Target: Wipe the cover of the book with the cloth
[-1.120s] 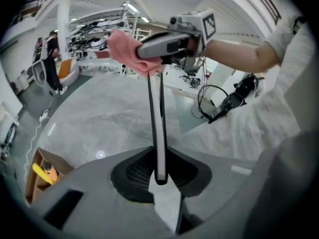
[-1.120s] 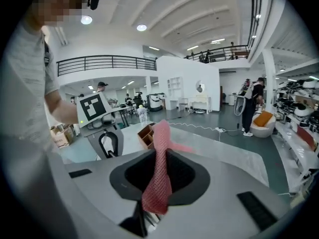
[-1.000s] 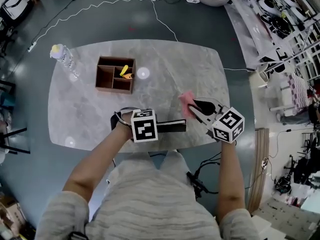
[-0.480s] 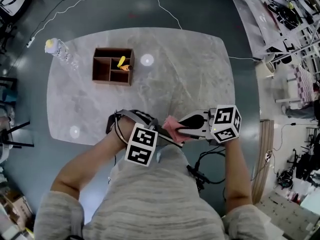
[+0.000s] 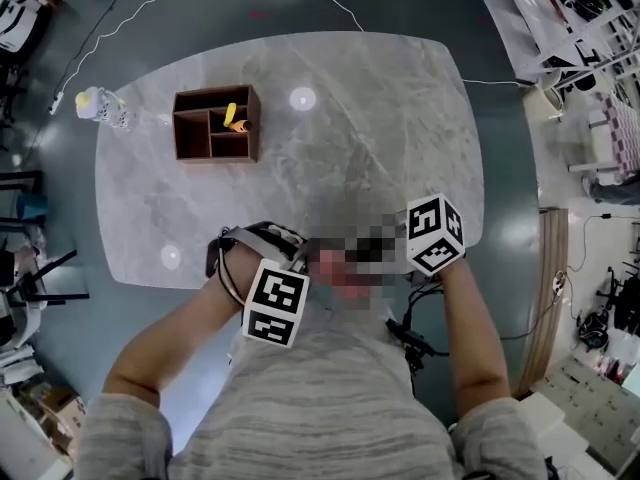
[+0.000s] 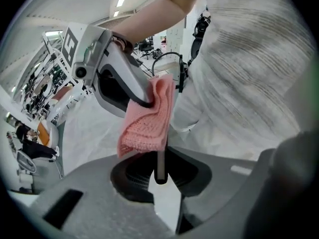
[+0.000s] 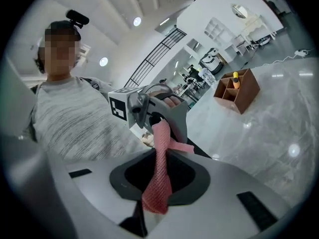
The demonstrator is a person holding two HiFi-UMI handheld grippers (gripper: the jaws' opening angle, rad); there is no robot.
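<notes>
My left gripper [image 6: 160,177] is shut on the book [image 6: 160,163], which shows only as a thin dark edge standing up between the jaws. The pink knitted cloth [image 6: 148,121] lies against the book just above those jaws. My right gripper [image 7: 157,199] is shut on the cloth [image 7: 159,176], and the strip runs from its jaws to the left gripper's body [image 7: 164,111]. In the head view both marker cubes [image 5: 275,303] [image 5: 435,233] hover at the table's near edge, close to the person's chest. A mosaic patch hides the book and the cloth there.
The grey marble table [image 5: 380,128] carries a brown wooden organizer [image 5: 215,123] with a yellow item at the back left. A plastic bottle [image 5: 98,106] stands at the far left edge. The person's torso is right behind both grippers. Cables run over the floor.
Both grippers have drawn back from over the table toward the person's chest. The right gripper has carried the pink cloth leftward to the book held by the left one.
</notes>
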